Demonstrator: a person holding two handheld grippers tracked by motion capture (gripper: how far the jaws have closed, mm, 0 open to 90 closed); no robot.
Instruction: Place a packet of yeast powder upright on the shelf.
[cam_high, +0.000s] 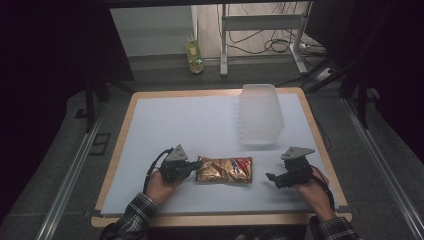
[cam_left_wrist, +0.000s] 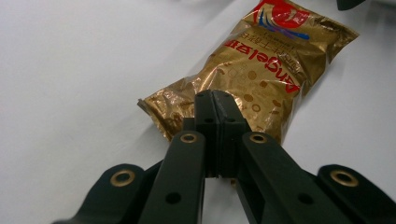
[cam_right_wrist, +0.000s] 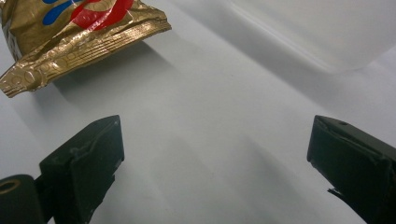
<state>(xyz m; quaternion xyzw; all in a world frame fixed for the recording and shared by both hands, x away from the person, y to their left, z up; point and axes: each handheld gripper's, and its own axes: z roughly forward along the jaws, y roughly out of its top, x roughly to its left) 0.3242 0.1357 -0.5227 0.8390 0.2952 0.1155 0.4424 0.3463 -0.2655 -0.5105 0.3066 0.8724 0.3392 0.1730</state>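
Note:
A gold foil snack packet (cam_high: 225, 170) with red lettering lies flat near the front of the white table sheet (cam_high: 165, 125). My left gripper (cam_high: 198, 164) is at the packet's left end. In the left gripper view its jaws (cam_left_wrist: 215, 100) are pressed together over the crinkled near end of the packet (cam_left_wrist: 261, 65), pinching the foil there. My right gripper (cam_high: 272, 178) rests to the right of the packet, a short gap away, pointing at it. In the right gripper view its jaws (cam_right_wrist: 215, 154) stand wide apart with bare sheet between them, and the packet's sealed end (cam_right_wrist: 79, 42) is at the upper left.
A stack of clear plastic containers (cam_high: 260, 115) stands at the back right of the sheet, and its edge (cam_right_wrist: 317, 28) looms ahead of the right gripper. A yellow bottle (cam_high: 194, 56) stands on the floor beyond the table. The table's wooden rim (cam_high: 220, 219) runs along the front.

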